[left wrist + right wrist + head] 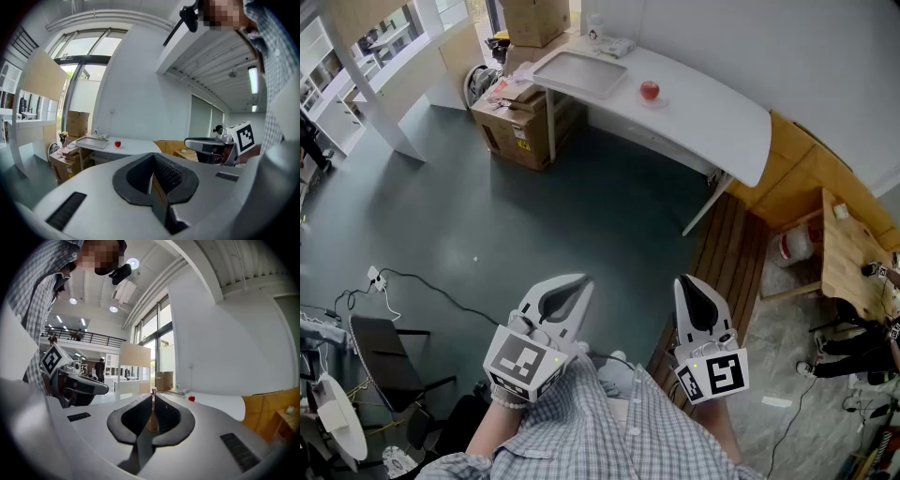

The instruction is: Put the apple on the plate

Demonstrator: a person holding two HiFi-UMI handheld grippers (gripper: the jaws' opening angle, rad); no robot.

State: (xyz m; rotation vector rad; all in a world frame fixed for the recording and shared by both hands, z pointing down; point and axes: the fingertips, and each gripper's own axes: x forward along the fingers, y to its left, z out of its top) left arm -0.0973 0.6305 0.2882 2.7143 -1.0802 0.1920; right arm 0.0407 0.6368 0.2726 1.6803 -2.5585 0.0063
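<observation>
A red apple point(650, 90) sits on the white table point(712, 117) far across the room, on what looks like a small pale saucer. A grey tray point(581, 73) lies to its left. Both grippers are held close to the person's body, a long way from the table. My left gripper point(581, 281) is shut with nothing in it, and my right gripper point(682, 279) is shut and empty too. In the left gripper view the apple point(117, 144) is tiny beyond the closed left gripper point(152, 157). The right gripper view has the apple point(191, 399) right of the right gripper point(153, 392).
Cardboard boxes point(520, 122) stand beside the table's left end. A black chair point(389, 352) and floor cables point(394, 281) are at the lower left. A slatted wooden platform point(731, 244) and a wooden table point(853, 253) are on the right. Dark floor lies between me and the table.
</observation>
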